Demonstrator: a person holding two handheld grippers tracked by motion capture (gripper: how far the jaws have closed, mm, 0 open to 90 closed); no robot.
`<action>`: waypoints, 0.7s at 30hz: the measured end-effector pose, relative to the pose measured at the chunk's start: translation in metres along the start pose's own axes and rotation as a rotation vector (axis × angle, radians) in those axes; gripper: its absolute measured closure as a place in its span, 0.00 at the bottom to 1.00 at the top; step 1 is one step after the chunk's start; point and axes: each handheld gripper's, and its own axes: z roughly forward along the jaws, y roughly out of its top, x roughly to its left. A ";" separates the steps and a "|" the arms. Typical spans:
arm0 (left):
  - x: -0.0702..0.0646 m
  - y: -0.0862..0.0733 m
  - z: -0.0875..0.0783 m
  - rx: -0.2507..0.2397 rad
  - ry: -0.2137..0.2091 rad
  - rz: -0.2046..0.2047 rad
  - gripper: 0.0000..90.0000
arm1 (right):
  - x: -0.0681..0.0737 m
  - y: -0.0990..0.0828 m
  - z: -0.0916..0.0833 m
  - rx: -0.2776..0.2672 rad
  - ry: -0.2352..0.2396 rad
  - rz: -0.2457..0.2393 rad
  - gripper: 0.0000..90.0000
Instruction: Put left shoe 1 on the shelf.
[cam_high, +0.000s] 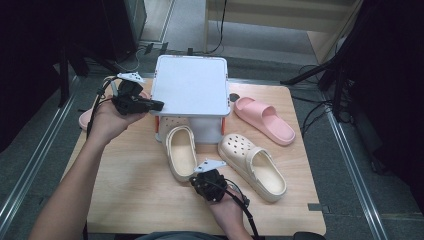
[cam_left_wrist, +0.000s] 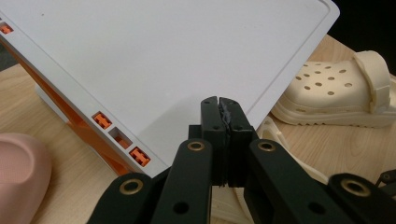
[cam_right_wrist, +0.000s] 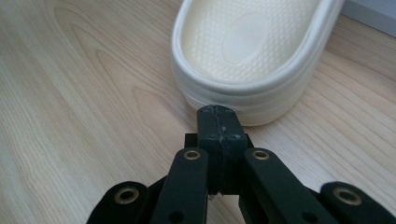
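Observation:
A white shelf (cam_high: 190, 85) on orange posts (cam_left_wrist: 119, 137) stands at the back middle of the wooden table. One cream clog (cam_high: 180, 150) lies with its toe under the shelf, and a second cream clog (cam_high: 252, 165) lies to its right. My left gripper (cam_high: 158, 105) is shut with nothing in it, its tips at the shelf's left edge and over the white top (cam_left_wrist: 177, 56) in the left gripper view (cam_left_wrist: 219, 105). My right gripper (cam_high: 195, 179) is shut and empty too, its tips (cam_right_wrist: 217, 114) right at the heel of the first clog (cam_right_wrist: 252, 51).
A pink slide (cam_high: 265, 120) lies right of the shelf. Another pink slide (cam_high: 86, 119) sits at the left edge behind my left hand, also seen low in the left gripper view (cam_left_wrist: 18, 172). Bare wood (cam_high: 135, 190) spreads across the front left.

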 end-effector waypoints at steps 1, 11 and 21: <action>0.000 0.000 0.000 -0.001 -0.002 0.001 0.99 | 0.003 0.003 0.004 0.002 0.003 -0.004 1.00; 0.001 0.000 0.000 -0.002 -0.003 0.005 0.99 | 0.011 0.029 0.015 -0.057 0.017 -0.003 1.00; 0.001 -0.001 0.000 -0.006 -0.004 0.002 0.99 | -0.007 0.055 0.038 -0.064 -0.013 0.003 1.00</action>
